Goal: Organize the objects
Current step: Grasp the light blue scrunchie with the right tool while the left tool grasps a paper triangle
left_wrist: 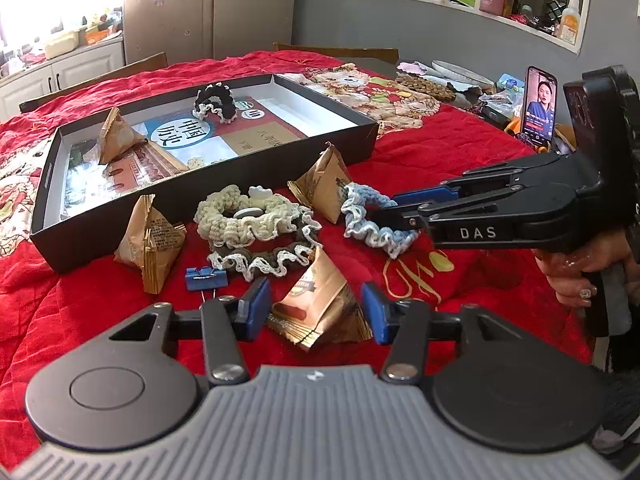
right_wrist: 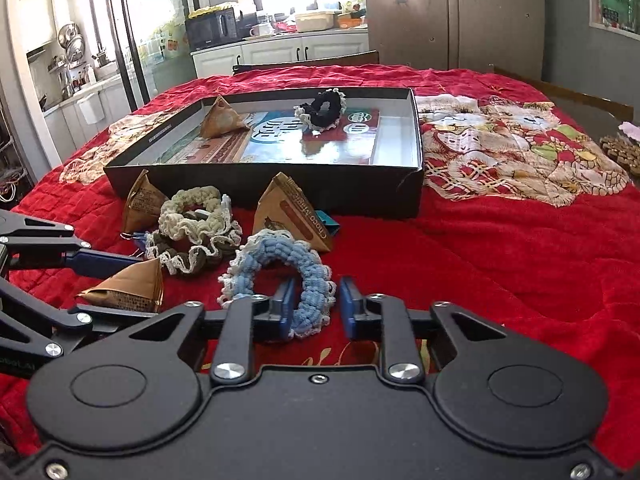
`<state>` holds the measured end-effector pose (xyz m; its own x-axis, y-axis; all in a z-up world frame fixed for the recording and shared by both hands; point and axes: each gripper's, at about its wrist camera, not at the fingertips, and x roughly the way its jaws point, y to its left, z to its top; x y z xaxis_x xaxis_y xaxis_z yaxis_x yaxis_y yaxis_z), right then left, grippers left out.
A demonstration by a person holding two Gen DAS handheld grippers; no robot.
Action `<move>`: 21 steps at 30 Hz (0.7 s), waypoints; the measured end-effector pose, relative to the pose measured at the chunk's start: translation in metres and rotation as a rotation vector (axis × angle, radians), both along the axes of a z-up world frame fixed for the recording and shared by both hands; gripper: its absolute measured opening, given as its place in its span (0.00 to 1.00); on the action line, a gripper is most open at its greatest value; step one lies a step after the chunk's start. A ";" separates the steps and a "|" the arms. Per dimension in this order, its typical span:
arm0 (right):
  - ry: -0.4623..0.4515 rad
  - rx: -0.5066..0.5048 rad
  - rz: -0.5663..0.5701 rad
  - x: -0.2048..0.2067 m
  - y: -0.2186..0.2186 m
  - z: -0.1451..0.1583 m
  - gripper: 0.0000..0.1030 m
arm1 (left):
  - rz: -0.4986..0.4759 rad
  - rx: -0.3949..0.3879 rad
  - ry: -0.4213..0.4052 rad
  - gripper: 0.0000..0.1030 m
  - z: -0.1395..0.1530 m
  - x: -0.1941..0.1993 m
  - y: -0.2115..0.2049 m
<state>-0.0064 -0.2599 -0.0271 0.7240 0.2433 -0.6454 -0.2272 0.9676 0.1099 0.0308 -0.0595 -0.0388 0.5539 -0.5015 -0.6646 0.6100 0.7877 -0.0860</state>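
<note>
Quilt (right_wrist: 480, 260), red, covers the whole table. The black box (right_wrist: 280, 188) sits open on it toward the far side, with one black scrunchie (right_wrist: 322, 110) and one brown packet already in it (right_wrist: 220, 120), so that looks like the drop spot.

The loose pile lies in front of the box: cream scrunchie (left_wrist: 232, 216) on an olive one (left_wrist: 280, 256), more packets, and a small blue clip (left_wrist: 206, 278).

The right gripper (right_wrist: 317, 296) is nearly pressed together. It pinches the band of the blue scrunchie (right_wrist: 264, 256), one finger through the ring hole and one outside. This is a good hold, but lift straight up so the frill doesn't snag the packet behind it.

The left gripper (left_wrist: 315, 296) is half spread, with jaws flanking the near triangular packet (left_wrist: 312, 320). I can't tell if the pads are pressing yet. Squeeze the flat faces gently, since the foil is slippery and crushable, and clear the box wall before releasing.
</note>
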 end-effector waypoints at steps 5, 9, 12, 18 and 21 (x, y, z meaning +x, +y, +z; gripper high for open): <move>-0.003 -0.006 0.009 -0.001 0.001 0.001 0.13 | 0.005 -0.013 0.014 0.50 0.001 0.001 0.001; -0.006 -0.008 0.011 -0.002 0.002 0.001 0.13 | 0.006 -0.013 0.012 0.49 0.001 0.001 0.001; -0.006 -0.008 0.012 -0.002 0.002 0.001 0.12 | 0.006 -0.013 0.013 0.48 0.001 0.001 0.001; -0.015 -0.014 0.019 -0.006 0.005 0.004 0.12 | 0.006 -0.019 0.018 0.48 0.003 0.001 0.002; -0.021 -0.018 0.022 -0.008 0.005 0.006 0.12 | 0.005 -0.018 0.017 0.47 0.003 0.001 0.002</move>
<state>-0.0143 -0.2548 -0.0211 0.7323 0.2478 -0.6343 -0.2508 0.9641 0.0871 0.0316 -0.0573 -0.0357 0.5451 -0.5108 -0.6648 0.6042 0.7891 -0.1109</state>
